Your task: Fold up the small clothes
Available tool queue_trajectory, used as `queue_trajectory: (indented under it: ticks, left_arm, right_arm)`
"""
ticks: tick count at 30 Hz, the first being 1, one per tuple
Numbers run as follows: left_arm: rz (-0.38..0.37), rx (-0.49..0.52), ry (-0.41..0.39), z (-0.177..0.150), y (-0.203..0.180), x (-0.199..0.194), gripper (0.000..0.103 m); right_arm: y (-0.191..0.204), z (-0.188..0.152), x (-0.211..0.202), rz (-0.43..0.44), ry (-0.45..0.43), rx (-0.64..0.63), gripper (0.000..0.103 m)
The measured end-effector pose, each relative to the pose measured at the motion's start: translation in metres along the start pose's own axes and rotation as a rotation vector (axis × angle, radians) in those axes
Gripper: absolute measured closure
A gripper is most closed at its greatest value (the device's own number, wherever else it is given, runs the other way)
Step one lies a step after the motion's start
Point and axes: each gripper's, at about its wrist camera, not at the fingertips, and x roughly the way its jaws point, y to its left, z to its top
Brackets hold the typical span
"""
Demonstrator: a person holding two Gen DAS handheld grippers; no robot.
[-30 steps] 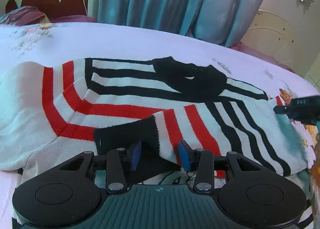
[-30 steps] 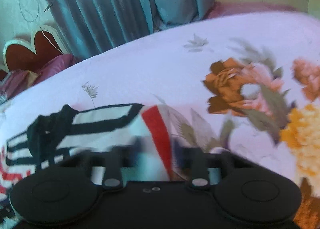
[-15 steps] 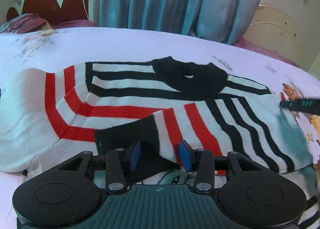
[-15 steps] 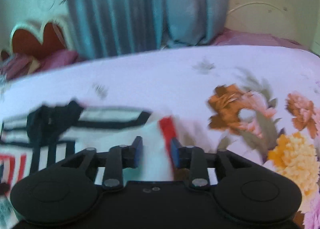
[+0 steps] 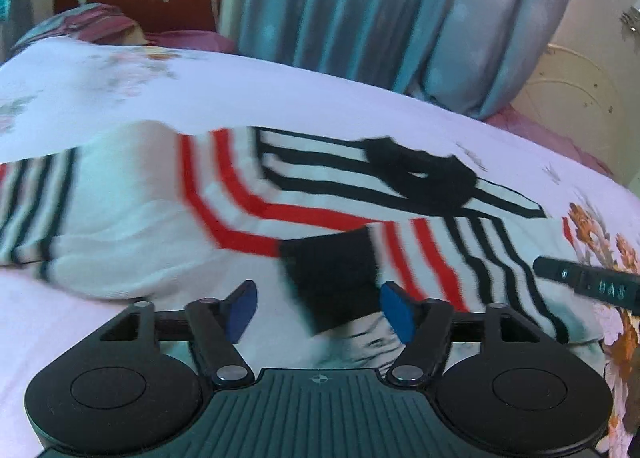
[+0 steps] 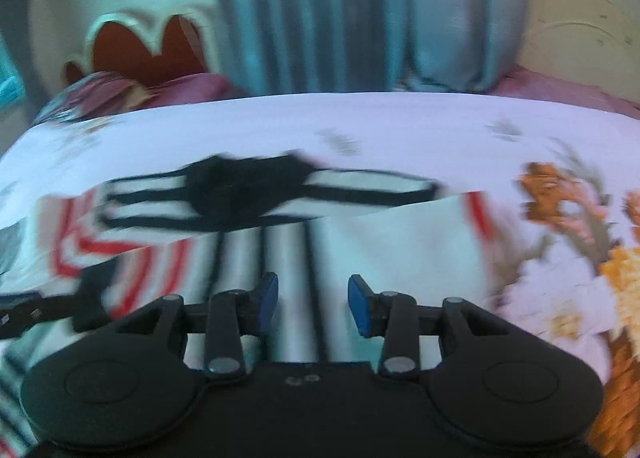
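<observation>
A small white sweater with red and black stripes and a black collar lies on the bed, one sleeve folded across its front. The sleeve's black cuff lies just beyond my left gripper, which is open and holds nothing. My right gripper is open and empty over the sweater's right part; its view is blurred. The right gripper's tip shows at the right edge of the left wrist view. The collar also shows in the right wrist view.
The bed has a pale sheet with orange flower prints at the right. A red scalloped headboard and pillows stand at the back left. Blue curtains hang behind the bed.
Both grippers have opened wide. The left let go of the black cuff and drew back a little; the right let go of the sweater's edge and swung left over the garment.
</observation>
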Motion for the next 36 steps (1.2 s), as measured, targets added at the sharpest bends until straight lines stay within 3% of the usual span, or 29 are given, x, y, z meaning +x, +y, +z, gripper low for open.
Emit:
queue_trajectory:
  ticks: [5,14,21,25,28,31,32,33,36]
  left_arm:
    - [0.07,-0.071,-0.016,-0.004,0.059,-0.027,0.032]
    - [0.192,-0.308,-0.045,-0.02,0.194,-0.053,0.032]
    - [0.239,-0.5,-0.077,-0.024,0.275,-0.043,0.032]
    - [0.217,-0.594,-0.093,-0.021,0.31,-0.021,0.033]
    - [0.204,-0.588,-0.139,-0.012,0.319,-0.01,0.033]
    - [0.226,-0.589,-0.164,-0.006,0.326,0.001,0.061]
    - [0.235,-0.603,-0.168,-0.006,0.33,0.004,0.076]
    - [0.234,-0.615,-0.173,-0.005,0.336,0.005,0.085]
    - [0.23,-0.602,-0.188,-0.003,0.336,0.003,0.098]
  right_arm:
    - [0.061,-0.008,-0.012,0.084,-0.008,-0.053,0.055]
    - [0.137,-0.011,-0.005,0.143,-0.001,-0.093,0.054]
    - [0.174,-0.012,0.007,0.151,0.013,-0.11,0.054]
    - [0.188,-0.012,0.016,0.143,0.021,-0.12,0.054]
    - [0.192,-0.011,0.024,0.124,0.024,-0.123,0.054]
    - [0.191,-0.009,0.033,0.095,0.026,-0.112,0.054]
    - [0.19,-0.009,0.035,0.086,0.027,-0.105,0.054]
    - [0.189,-0.008,0.038,0.078,0.028,-0.098,0.054]
    - [0.186,-0.008,0.045,0.061,0.034,-0.088,0.054]
